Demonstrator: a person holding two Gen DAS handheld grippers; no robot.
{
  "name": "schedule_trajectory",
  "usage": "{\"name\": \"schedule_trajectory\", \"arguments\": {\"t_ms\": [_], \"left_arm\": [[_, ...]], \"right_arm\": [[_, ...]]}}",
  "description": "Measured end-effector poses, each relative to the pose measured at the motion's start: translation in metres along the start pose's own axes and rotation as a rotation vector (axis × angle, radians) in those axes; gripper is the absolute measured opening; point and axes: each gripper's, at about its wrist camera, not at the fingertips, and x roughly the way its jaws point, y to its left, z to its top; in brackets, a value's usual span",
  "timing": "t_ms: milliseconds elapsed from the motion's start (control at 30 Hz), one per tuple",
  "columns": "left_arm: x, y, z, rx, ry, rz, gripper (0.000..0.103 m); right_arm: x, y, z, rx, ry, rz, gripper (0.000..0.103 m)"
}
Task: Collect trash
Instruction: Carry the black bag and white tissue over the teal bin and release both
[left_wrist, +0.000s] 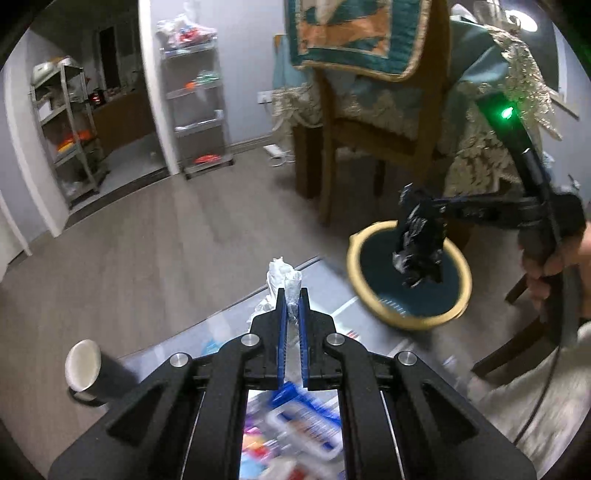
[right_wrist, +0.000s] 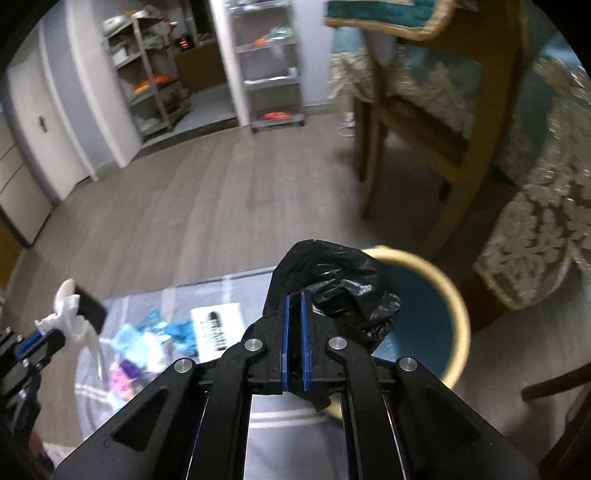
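My left gripper (left_wrist: 293, 293) is shut on the white rim of a clear plastic trash bag (left_wrist: 286, 280) and holds it up; the bag hangs below it with colourful wrappers inside. The same bag (right_wrist: 147, 343) shows at lower left in the right wrist view, with my left gripper (right_wrist: 48, 328) at the frame's left edge. My right gripper (right_wrist: 294, 295) is shut on a crumpled black plastic bag (right_wrist: 343, 284). In the left wrist view the right gripper (left_wrist: 424, 206) holds that black bag (left_wrist: 419, 251) over a round teal bin with a cream rim (left_wrist: 360, 243).
The bin (right_wrist: 460, 314) stands on the wood floor by a wooden chair (left_wrist: 354, 140) and a table with a lace cloth (right_wrist: 546, 221). Metal shelf racks (left_wrist: 195, 107) stand at the far wall. A round metal knob (left_wrist: 83, 363) sits at lower left.
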Motion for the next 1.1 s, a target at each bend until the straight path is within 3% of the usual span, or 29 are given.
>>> {"name": "schedule_trajectory", "arguments": {"t_ms": [200, 467, 867, 1100], "left_arm": [[0.044, -0.051, 0.026, 0.025, 0.021, -0.078, 0.005], [0.118, -0.091, 0.040, 0.043, 0.085, -0.117, 0.005], [0.187, -0.136, 0.048, 0.077, 0.126, -0.184, 0.005], [0.205, -0.142, 0.044, 0.075, 0.139, -0.174, 0.005]], "right_arm": [[0.019, -0.044, -0.001, 0.034, 0.006, -0.109, 0.007], [0.048, -0.095, -0.012, 0.120, 0.064, -0.160, 0.007], [0.083, -0.107, -0.019, 0.144, 0.133, -0.174, 0.007], [0.091, -0.112, -0.018, 0.147, 0.154, -0.181, 0.007]]}}
